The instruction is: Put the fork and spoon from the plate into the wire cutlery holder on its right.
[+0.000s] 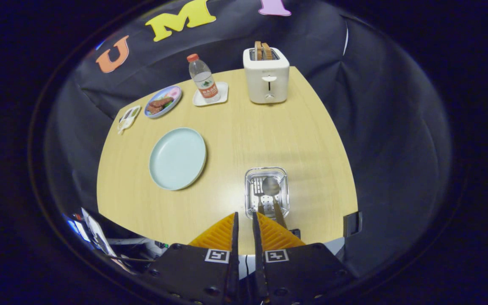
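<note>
Gripper (244, 222) fingers stand nearly together, with only a narrow gap between the tips, and nothing is held between them. Just ahead of the fingers, slightly to their right, the wire cutlery holder (267, 191) sits on the wooden table (269, 135). Both utensils stand inside it: the fork (258, 192) on the left and the spoon (273, 190) on the right, heads up, handles angled toward the fingers. Well to the left of the holder lies the pale blue plate (178, 158), bare of cutlery. Beyond the plate, at the far side of the table, a small patterned dish (163, 101) carries food. To its right a water bottle (203, 79) stands upright on a white coaster (211, 94). A white toaster (266, 75) with two slices in its slots stands farther right.
</note>
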### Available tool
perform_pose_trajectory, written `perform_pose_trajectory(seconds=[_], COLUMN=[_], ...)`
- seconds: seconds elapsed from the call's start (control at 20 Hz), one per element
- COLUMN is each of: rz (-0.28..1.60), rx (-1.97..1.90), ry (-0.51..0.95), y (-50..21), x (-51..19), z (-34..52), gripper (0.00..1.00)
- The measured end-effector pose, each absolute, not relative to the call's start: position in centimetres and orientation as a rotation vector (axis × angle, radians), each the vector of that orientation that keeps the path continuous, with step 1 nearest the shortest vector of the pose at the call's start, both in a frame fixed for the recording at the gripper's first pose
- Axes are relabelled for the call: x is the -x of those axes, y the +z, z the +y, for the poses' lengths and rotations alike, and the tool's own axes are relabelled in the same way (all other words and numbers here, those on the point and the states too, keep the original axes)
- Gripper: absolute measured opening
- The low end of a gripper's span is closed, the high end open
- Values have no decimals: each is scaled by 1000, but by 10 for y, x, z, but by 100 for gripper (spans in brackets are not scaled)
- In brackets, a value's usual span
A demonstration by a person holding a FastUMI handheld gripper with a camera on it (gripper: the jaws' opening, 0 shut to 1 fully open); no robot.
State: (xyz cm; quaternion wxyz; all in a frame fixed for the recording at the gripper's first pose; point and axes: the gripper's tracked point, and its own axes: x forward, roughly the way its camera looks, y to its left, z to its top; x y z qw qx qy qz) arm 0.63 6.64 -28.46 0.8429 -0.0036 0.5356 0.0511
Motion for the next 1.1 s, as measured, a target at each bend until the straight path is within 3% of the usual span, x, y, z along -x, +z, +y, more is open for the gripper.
perform_pose_trajectory(seconds=[0.2, 0.25, 0.35, 0.65, 0.85, 1.1], rz=[1029, 995, 926, 716, 553, 344], rx=[41, 55, 80, 66, 41, 70], ry=[148, 163, 167, 190, 179, 197], y=[-269, -263, -251, -192, -146, -95], x=[-9, -9, -14, -22, -24, -16], z=[88, 95, 105, 141, 155, 174], gripper=[26, 39, 50, 54, 80, 85])
